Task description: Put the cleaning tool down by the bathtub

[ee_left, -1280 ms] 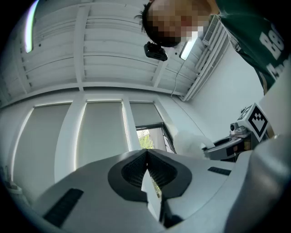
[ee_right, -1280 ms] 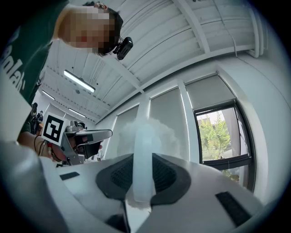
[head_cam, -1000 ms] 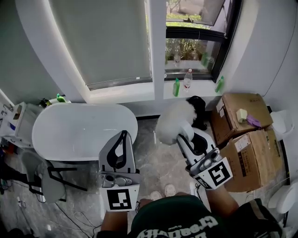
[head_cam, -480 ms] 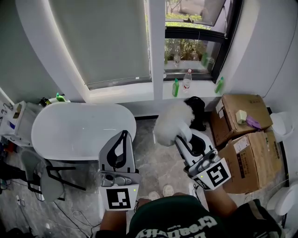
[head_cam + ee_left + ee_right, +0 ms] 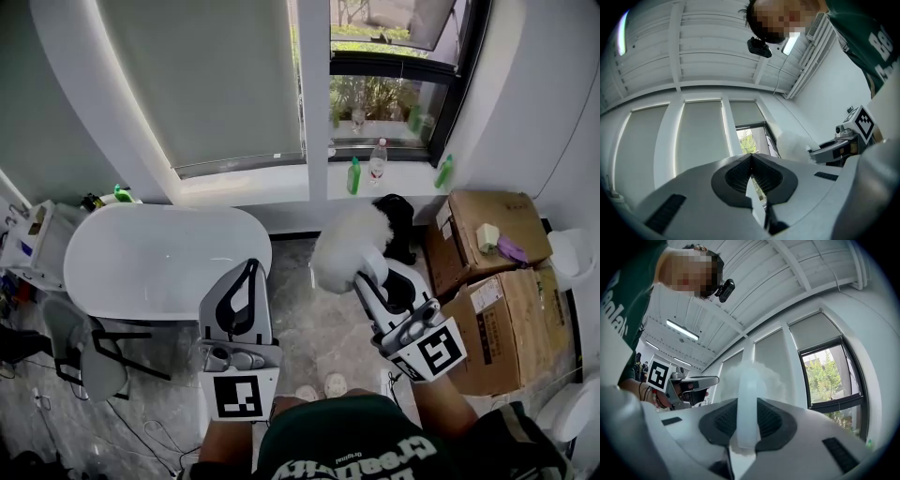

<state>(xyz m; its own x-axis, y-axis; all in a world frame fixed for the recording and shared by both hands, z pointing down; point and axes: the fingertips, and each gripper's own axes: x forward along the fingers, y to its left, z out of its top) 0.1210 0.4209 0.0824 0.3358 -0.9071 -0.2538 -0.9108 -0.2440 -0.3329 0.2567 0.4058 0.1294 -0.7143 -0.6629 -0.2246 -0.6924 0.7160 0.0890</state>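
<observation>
The cleaning tool [image 5: 345, 246] is a fluffy white duster head on a pale handle. My right gripper [image 5: 367, 272] is shut on that handle and holds it up over the grey floor, to the right of the white oval bathtub [image 5: 169, 214]. In the right gripper view the handle [image 5: 749, 404] stands between the pads, with the fluffy head [image 5: 761, 376] above it. My left gripper [image 5: 249, 268] hangs near the tub's right end, shut and with nothing in it; its tips meet [image 5: 751, 157] in the left gripper view. That view also shows the duster [image 5: 794, 145] at its right.
Two cardboard boxes [image 5: 487, 234] [image 5: 511, 319] stand at the right wall. Bottles [image 5: 378, 161] and green bottles [image 5: 354, 175] line the window sill, and a black object [image 5: 398, 220] lies below it. A grey chair [image 5: 89, 361] stands in front of the tub. The person's feet [image 5: 323, 386] show on the floor.
The right gripper and the duster have drifted slightly to the left. The left gripper has hardly moved.
</observation>
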